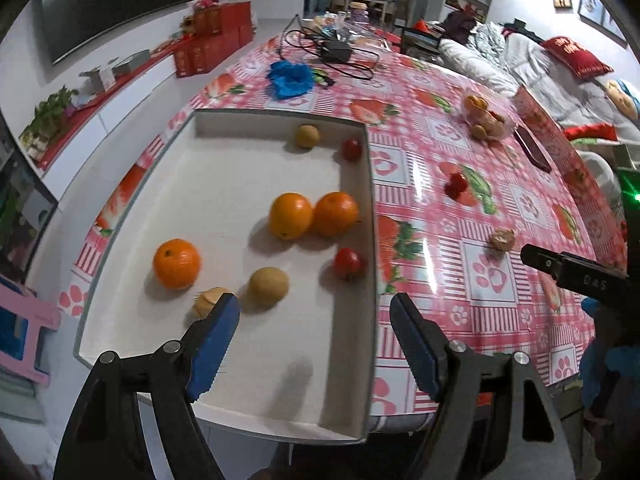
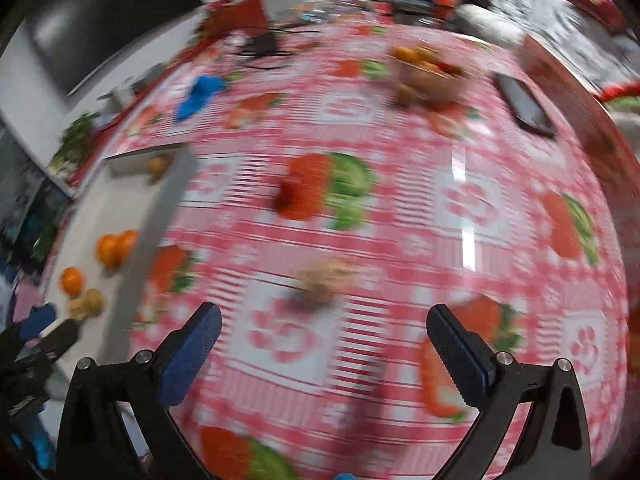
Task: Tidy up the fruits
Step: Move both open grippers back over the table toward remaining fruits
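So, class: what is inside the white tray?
Inside the tray: three oranges, two tomatoes, two round brown fruits and a walnut, partly covered by a left finger.

A red-and-white checked cloth (image 1: 460, 152) printed with strawberries and paw marks covers the bench, the shallow box (image 1: 370, 216) on it is plain white, holding three orange oranges (image 1: 176, 263), two red tomatoes (image 1: 348, 263) and tan-brown fruits (image 1: 268, 285), beside blue-padded black tools (image 1: 316, 312).

Left gripper (image 1: 314, 306) angled downward, jaws apart, empty; right gripper (image 2: 324, 318) spread wide, empty.
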